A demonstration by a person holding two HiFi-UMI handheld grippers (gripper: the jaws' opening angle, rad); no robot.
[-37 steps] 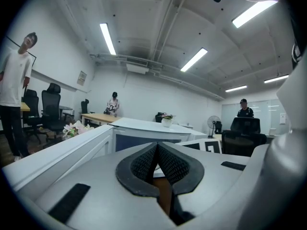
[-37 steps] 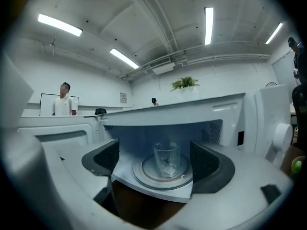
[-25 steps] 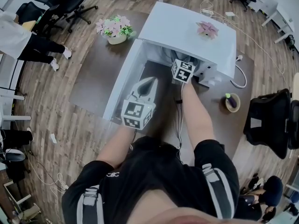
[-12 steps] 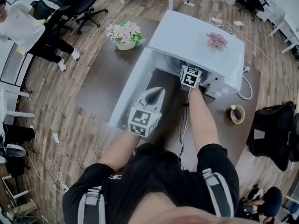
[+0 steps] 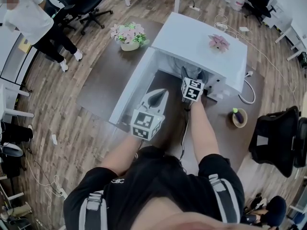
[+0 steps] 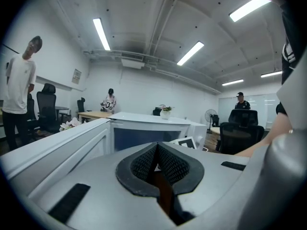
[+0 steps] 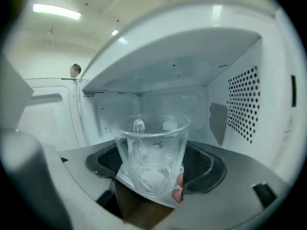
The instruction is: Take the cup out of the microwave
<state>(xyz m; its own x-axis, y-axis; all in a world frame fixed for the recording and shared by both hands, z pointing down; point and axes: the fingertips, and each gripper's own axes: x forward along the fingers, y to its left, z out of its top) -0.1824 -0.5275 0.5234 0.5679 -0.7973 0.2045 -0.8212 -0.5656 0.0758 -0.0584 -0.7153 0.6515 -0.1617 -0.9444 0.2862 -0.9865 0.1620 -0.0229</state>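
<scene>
Clear cup (image 7: 151, 150), between closing right gripper (image 7: 153, 172) fingers (image 7: 205, 169)

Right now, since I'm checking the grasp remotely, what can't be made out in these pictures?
Cup: hidden in head view by the microwave roof.
Right gripper tongs, closing around the cup: under that roof too.
Left gripper view: no cup visible; the microwave opening is small and dim.
</scene>
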